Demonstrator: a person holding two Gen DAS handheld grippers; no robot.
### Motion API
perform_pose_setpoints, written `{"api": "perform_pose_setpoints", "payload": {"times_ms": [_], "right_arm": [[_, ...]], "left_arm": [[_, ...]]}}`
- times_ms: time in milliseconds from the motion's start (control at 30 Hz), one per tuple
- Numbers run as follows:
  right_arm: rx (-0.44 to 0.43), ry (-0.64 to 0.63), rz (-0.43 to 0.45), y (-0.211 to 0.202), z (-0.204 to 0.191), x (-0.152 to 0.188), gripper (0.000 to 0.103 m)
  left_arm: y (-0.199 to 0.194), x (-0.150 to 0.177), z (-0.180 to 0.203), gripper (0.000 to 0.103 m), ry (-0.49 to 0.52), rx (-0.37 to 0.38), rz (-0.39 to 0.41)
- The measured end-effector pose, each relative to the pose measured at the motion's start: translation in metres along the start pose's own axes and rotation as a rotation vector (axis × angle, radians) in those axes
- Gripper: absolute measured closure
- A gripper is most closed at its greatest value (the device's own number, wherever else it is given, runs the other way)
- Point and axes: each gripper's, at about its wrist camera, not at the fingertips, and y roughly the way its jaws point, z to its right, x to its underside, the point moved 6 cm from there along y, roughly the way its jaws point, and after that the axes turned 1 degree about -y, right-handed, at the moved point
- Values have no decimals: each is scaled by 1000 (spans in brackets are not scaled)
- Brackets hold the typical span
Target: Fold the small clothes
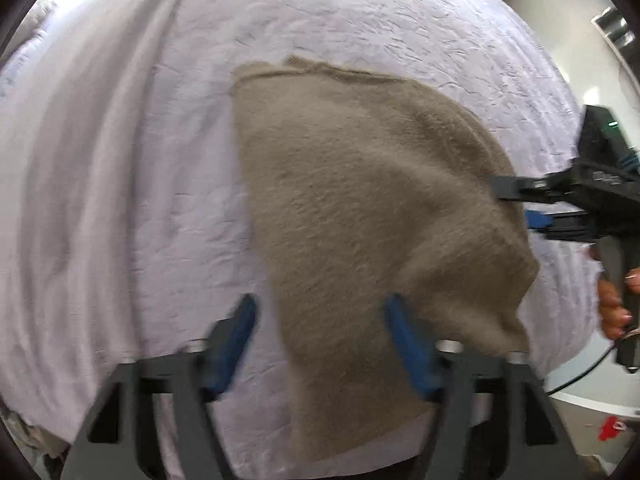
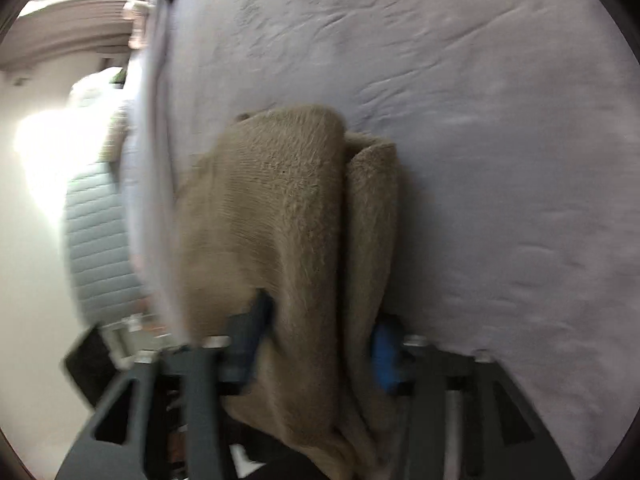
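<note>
While both grippers, left gripper (image 1: 320, 340) and right gripper (image 2: 320, 344), stand spread apart around the tan garment (image 1: 372, 216) near the bed's (image 1: 120, 184) front edge without pinching it, the loose fold may slump open or slide off.

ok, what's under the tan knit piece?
The tan knit piece lies on a wrinkled white bedsheet, which shows all around it. Whatever sits directly beneath the fabric, and between its folded layers, is covered.
</note>
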Motion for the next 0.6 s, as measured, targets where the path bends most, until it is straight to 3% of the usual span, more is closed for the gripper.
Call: {"api": "perform_pose_setpoints", "payload": {"times_ms": [33, 133, 200, 333, 400, 433, 500, 533, 600], "right_arm": [[40, -17, 15, -9, -1, 1, 29], [95, -69, 22, -24, -14, 7, 29], [98, -87, 13, -30, -22, 18, 29], [79, -106, 17, -25, -44, 42, 29], [79, -96, 22, -23, -39, 53, 39], [79, -90, 23, -20, -38, 56, 56], [126, -87, 33, -20, -32, 62, 72], [166, -97, 41, -22, -29, 62, 85], [256, -113, 47, -23, -19, 63, 85]], "left_arm": [[-5, 2, 1, 19, 9, -30, 23], [-13, 5, -12, 18, 18, -79, 70], [-19, 3, -13, 0, 0, -112, 79], [-21, 8, -13, 0, -40, -167, 78], [-22, 8, -21, 0, -66, -175, 60], [-22, 8, -23, 0, -83, -168, 61], [-25, 10, -31, 0, -114, -137, 51], [-26, 8, -32, 0, -122, -130, 54], [-30, 8, -35, 0, -129, -126, 66]]}}
